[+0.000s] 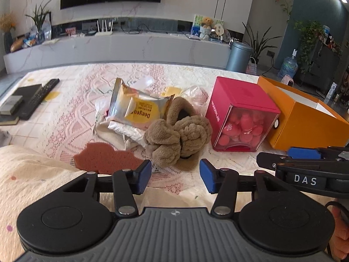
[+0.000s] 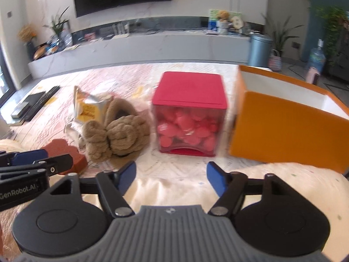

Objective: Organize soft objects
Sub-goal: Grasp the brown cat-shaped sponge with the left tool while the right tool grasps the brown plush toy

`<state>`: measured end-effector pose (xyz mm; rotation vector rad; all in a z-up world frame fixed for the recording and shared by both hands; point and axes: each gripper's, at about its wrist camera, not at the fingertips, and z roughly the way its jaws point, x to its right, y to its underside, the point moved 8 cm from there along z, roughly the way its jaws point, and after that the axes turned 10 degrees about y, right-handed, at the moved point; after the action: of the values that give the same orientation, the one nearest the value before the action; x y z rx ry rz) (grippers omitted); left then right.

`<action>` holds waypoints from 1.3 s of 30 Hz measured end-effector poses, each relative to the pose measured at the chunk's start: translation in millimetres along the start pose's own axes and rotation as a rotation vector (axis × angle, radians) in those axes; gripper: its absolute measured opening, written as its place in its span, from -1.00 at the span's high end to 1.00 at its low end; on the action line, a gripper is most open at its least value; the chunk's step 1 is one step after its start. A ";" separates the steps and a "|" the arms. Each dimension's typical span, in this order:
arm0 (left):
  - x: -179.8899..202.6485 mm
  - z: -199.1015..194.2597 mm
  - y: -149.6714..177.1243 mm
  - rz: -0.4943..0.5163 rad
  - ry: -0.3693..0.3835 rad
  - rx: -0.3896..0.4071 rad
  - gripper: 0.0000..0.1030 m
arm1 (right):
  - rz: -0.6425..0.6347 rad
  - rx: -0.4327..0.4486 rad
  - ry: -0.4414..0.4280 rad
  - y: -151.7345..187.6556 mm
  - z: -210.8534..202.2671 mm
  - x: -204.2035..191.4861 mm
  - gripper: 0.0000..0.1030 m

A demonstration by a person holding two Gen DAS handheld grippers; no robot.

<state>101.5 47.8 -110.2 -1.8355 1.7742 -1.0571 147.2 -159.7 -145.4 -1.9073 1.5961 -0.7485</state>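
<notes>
Nothing looks sorted yet: your left gripper (image 1: 175, 175) and right gripper (image 2: 171, 178) both hover with jaws wide and empty. The brown plush toy (image 1: 178, 134) lies on the desk just ahead of the left one, touching the wipes packet (image 1: 139, 109), with the red sponge (image 1: 104, 158) beside it. The orange box (image 2: 290, 118) stands open at the right; what shows of its inside is bare. The red box (image 2: 188, 113) next to it holds pink puffs.
</notes>
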 end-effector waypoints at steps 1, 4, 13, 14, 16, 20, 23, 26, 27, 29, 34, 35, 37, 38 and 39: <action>-2.9 1.7 -0.3 0.000 0.010 -0.005 -0.05 | -0.015 0.001 -0.015 -1.1 3.6 -4.4 -0.13; -11.9 6.5 -2.7 0.019 0.003 -0.025 0.11 | -0.053 -0.012 -0.055 -4.2 16.0 -18.0 -0.04; -69.2 24.0 -12.8 -0.102 -0.117 -0.142 -0.24 | -0.104 -0.040 -0.120 -20.9 46.8 -56.8 -0.07; -72.7 25.4 -12.2 -0.125 -0.118 -0.155 -0.24 | -0.109 -0.040 -0.130 -22.6 49.2 -62.1 -0.07; -75.8 28.7 -8.6 -0.159 -0.105 -0.184 -0.29 | -0.120 -0.040 -0.149 -25.7 53.1 -72.6 -0.07; -76.5 37.1 -0.5 -0.157 -0.107 -0.231 -0.39 | -0.082 -0.070 -0.148 -32.6 67.3 -86.5 -0.22; -73.7 42.9 3.4 -0.141 -0.089 -0.253 -0.56 | -0.030 -0.110 -0.182 -33.8 75.5 -90.6 -0.29; -75.7 50.0 5.0 -0.139 -0.104 -0.266 -0.57 | -0.018 -0.153 -0.206 -29.6 81.7 -96.9 -0.29; -76.4 52.9 5.8 -0.135 -0.112 -0.271 -0.57 | -0.007 -0.175 -0.215 -27.7 84.5 -99.2 -0.29; -75.8 57.7 8.0 -0.111 -0.134 -0.285 -0.56 | 0.020 -0.223 -0.231 -22.8 92.7 -104.7 -0.29; -76.1 60.7 11.1 -0.088 -0.176 -0.290 -0.28 | 0.073 -0.309 -0.234 -11.4 114.7 -116.3 -0.04; -76.2 60.1 11.1 -0.089 -0.177 -0.285 -0.27 | 0.082 -0.315 -0.254 -10.2 116.4 -118.4 0.32; -76.1 58.0 10.3 -0.088 -0.178 -0.272 -0.14 | 0.080 -0.312 -0.270 -9.2 113.6 -120.1 0.45; -76.1 57.0 10.3 -0.087 -0.180 -0.267 -0.10 | 0.061 -0.294 -0.268 -10.0 109.2 -120.5 0.56; -75.8 55.7 9.8 -0.083 -0.187 -0.256 0.13 | 0.044 -0.277 -0.267 -10.3 104.8 -120.0 0.58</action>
<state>141.3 106.9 -172.4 -2.0987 1.8017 -0.6842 211.4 -34.3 -220.5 -2.0544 1.6295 -0.2481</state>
